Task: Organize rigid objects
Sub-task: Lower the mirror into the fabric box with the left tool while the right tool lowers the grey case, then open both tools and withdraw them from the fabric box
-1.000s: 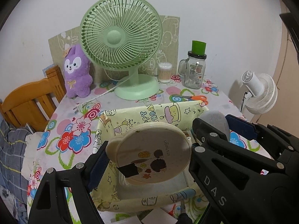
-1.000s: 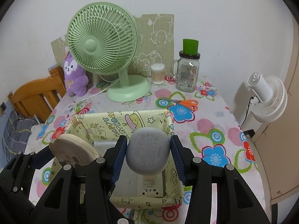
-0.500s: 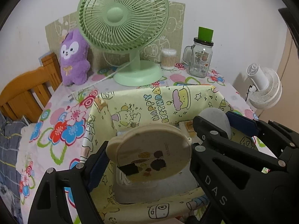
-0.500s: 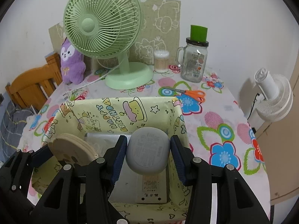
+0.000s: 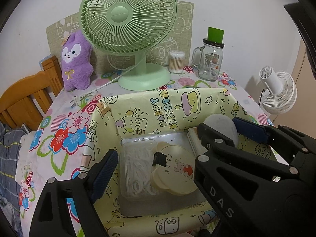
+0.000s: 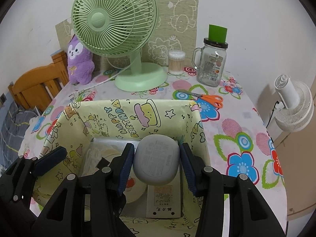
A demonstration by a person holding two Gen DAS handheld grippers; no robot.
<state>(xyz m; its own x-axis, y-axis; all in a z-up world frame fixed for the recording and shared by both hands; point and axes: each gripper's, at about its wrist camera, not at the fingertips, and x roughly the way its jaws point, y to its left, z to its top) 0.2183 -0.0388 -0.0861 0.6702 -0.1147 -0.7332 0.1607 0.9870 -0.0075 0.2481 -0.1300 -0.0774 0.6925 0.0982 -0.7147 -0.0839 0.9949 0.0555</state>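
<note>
A yellow "happy birthday" storage box (image 5: 173,106) stands open on the flowered table; it also shows in the right wrist view (image 6: 126,116). My left gripper (image 5: 154,164) is open above the box. The cream round compact (image 5: 175,173) lies loose inside on a clear plastic case (image 5: 136,169). My right gripper (image 6: 156,162) is shut on a grey rounded case (image 6: 156,160) and holds it over the box's right side. The grey case also shows in the left wrist view (image 5: 219,124). A flat white item with a label (image 6: 164,203) lies under it.
A green desk fan (image 6: 116,23), purple plush (image 6: 79,59), cotton swab tub (image 6: 176,62) and glass mug jar (image 6: 212,59) stand at the back. Orange scissors (image 6: 207,98) lie behind the box. A white fan (image 6: 292,104) is off the right edge, a wooden chair (image 6: 37,85) left.
My left gripper has opened and the cream compact has dropped into the box onto the clear case. Both grippers have moved lower and closer to the box. The right still holds the grey case.
</note>
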